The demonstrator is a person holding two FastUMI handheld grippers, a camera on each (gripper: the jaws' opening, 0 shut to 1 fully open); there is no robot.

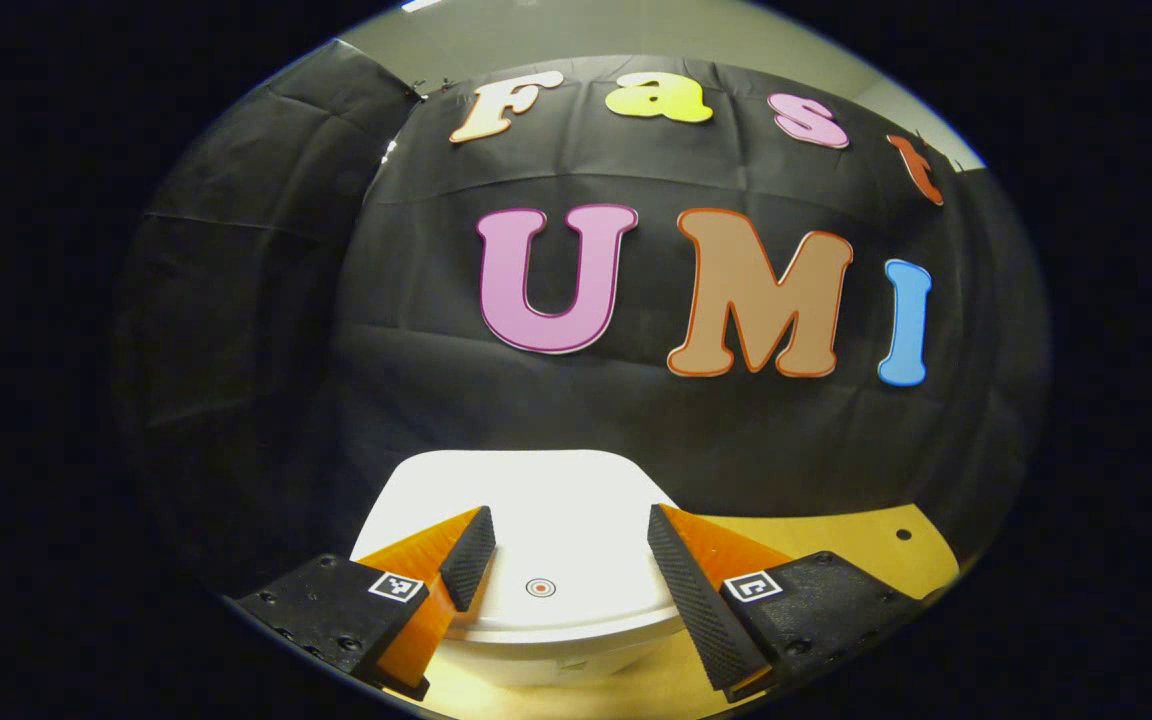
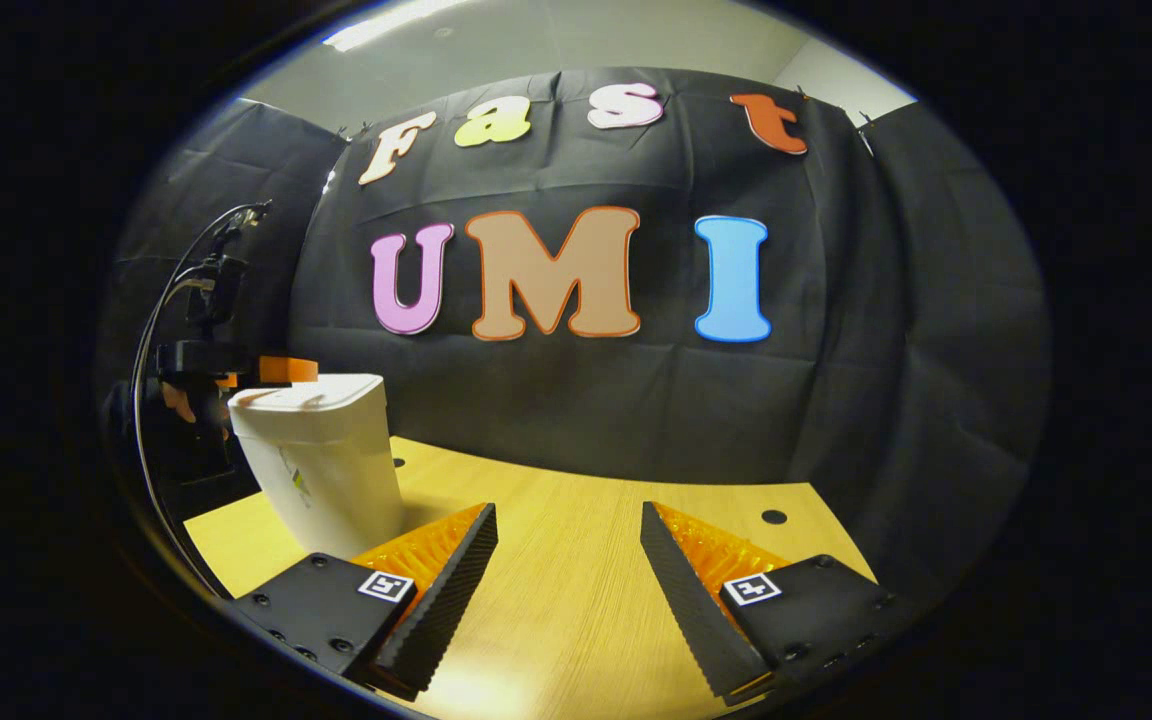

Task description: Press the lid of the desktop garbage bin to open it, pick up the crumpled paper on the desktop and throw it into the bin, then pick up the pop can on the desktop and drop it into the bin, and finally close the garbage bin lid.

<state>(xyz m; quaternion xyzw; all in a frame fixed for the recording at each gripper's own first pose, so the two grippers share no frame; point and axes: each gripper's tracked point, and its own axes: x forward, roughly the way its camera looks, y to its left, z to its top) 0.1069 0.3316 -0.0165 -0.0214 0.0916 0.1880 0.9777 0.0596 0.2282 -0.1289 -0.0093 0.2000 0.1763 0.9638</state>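
Bin lid (image 1: 546, 520) looked like light, smooth plastic; we held the left gripper (image 1: 566, 560), fingers apart, over its marked centre, and the right gripper (image 2: 566, 560) spread over the table (image 2: 576, 500).

No legible words, brand names or numbers appear on the equipment. The garbage bin lid (image 1: 556, 500) carries one red ring mark (image 1: 540, 587) with a centre dot. The left gripper (image 1: 571, 530) and the right gripper (image 2: 568, 525) each carry two square black-and-white coded markers (image 1: 395, 586), one per finger mount. The sticker (image 2: 294, 480) on the bin wall is too small to read.
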